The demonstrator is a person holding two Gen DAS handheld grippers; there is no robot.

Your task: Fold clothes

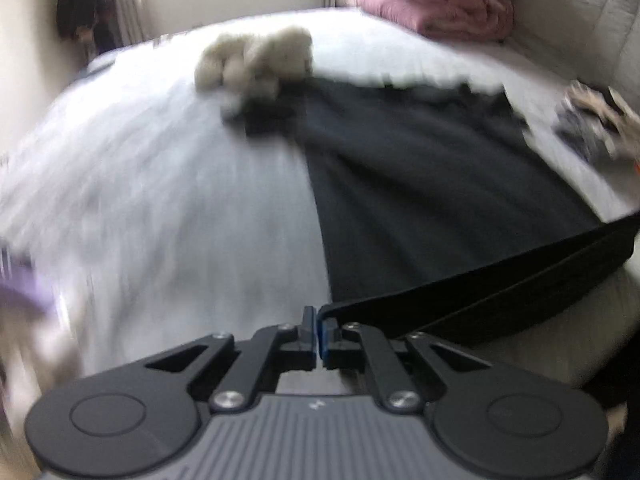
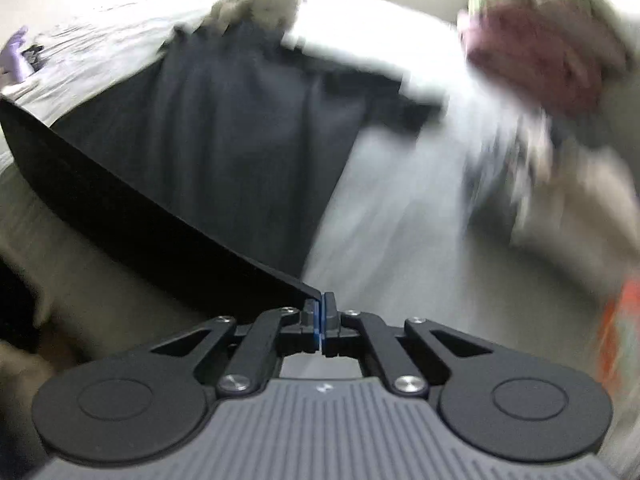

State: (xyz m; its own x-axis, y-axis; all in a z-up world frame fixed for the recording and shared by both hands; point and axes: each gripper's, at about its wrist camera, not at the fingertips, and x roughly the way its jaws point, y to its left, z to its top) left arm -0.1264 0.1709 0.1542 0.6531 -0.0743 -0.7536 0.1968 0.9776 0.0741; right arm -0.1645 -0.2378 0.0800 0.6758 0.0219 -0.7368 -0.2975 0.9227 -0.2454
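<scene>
1. Left claw (image 1: 317,334) is clamped on one near corner of a dark garment (image 1: 420,168), whose taut hem runs off to that claw's right.
2. Right claw (image 2: 321,322) pinches the opposite near corner, the same hem stretching away to its left; held at both ends, the edge stays straight, which likely makes an even fold easier.
3. Ahead of both claws, the rest of the garment lies spread on a white bed (image 1: 160,200), its far end resting flat, so the mattress carries the weight.
4. A beige fluffy item (image 1: 256,60) sits beyond the left claw, touching the garment's far edge.
5. Pink folded bedding (image 1: 440,8) is stacked further back and to the right, well apart from the fold; motion blur hides finer detail.
</scene>
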